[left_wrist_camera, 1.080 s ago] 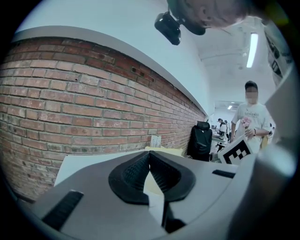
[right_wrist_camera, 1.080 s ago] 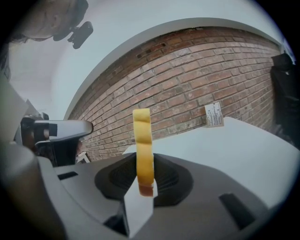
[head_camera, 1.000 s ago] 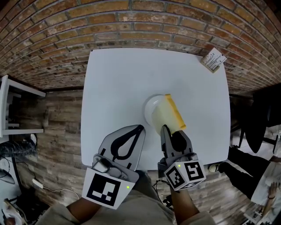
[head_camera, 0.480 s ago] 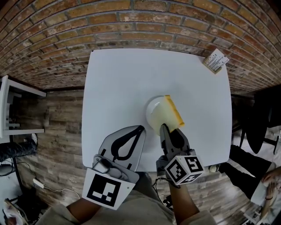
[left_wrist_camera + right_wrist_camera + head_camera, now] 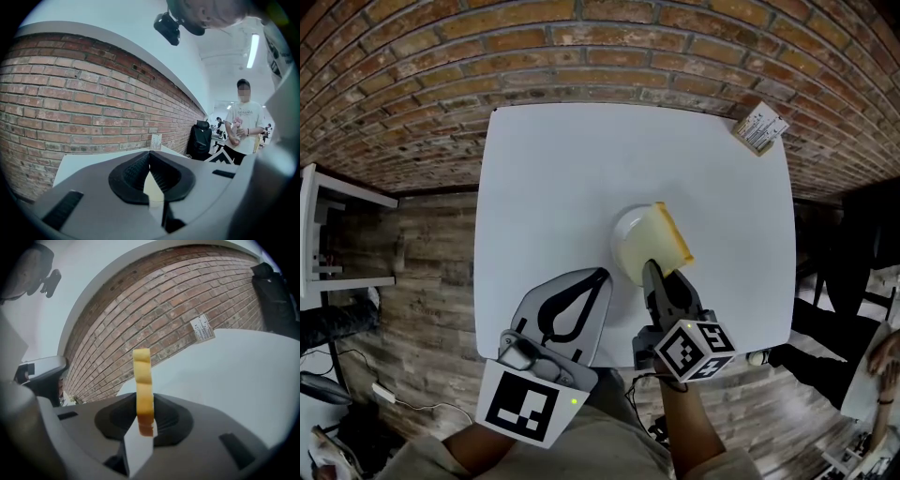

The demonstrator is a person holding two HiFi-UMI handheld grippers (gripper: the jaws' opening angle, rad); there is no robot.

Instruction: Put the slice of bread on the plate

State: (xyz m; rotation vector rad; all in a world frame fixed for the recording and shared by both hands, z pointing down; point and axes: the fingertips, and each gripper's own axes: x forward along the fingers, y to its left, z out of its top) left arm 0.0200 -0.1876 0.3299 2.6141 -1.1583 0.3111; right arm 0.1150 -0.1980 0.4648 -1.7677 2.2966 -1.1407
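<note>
In the head view a pale slice of bread (image 5: pixel 656 246) with an orange-brown crust hangs tilted over a small white plate (image 5: pixel 621 228) near the middle of the white table (image 5: pixel 553 169). My right gripper (image 5: pixel 652 274) is shut on the slice's near edge. In the right gripper view the slice (image 5: pixel 143 380) stands edge-on and upright between the jaws of my right gripper (image 5: pixel 143 404). My left gripper (image 5: pixel 600 274) hovers over the table's near left part, shut with nothing in it; in the left gripper view its tips (image 5: pixel 150 153) meet.
A small printed card (image 5: pixel 757 127) lies at the table's far right corner. Brick surrounds the table's far side and wooden flooring its left. A white shelf (image 5: pixel 319 225) stands at far left. A person (image 5: pixel 243 126) and a black chair (image 5: pixel 200 136) are off to the right.
My right gripper has sunk a little toward the plate with the bread and rolled slightly. The left gripper has stayed where it was.
</note>
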